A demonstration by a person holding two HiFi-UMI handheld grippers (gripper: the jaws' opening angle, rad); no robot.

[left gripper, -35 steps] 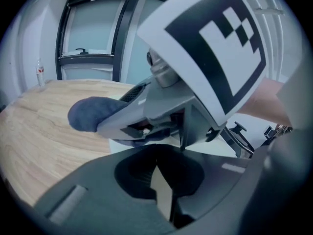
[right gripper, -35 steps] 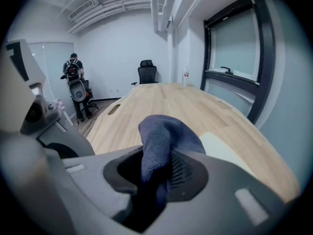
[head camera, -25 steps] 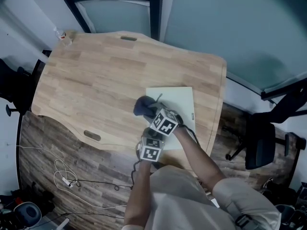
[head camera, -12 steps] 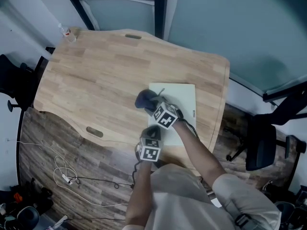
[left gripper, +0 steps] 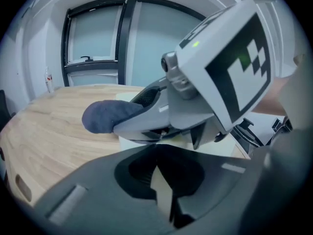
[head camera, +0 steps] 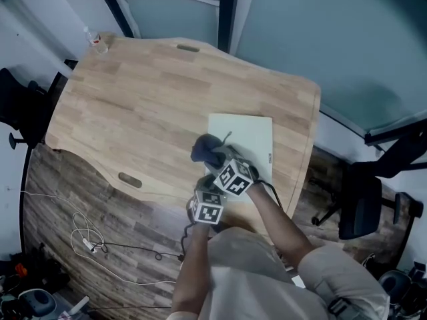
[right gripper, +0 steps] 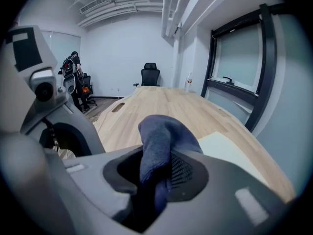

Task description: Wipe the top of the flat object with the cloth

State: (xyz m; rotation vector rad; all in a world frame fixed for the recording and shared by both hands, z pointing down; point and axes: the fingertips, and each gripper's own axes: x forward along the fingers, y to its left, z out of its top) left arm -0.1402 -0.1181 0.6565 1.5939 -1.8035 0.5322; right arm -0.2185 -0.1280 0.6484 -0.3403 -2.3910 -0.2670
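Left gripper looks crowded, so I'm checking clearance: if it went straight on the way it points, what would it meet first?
Probably the right gripper, close ahead across its line, shut on the cloth; depth is unclear.

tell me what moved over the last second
The right gripper, shut on the cloth, drew it slightly back toward the person along the flat board's left edge. The left gripper stayed at the board's near edge.
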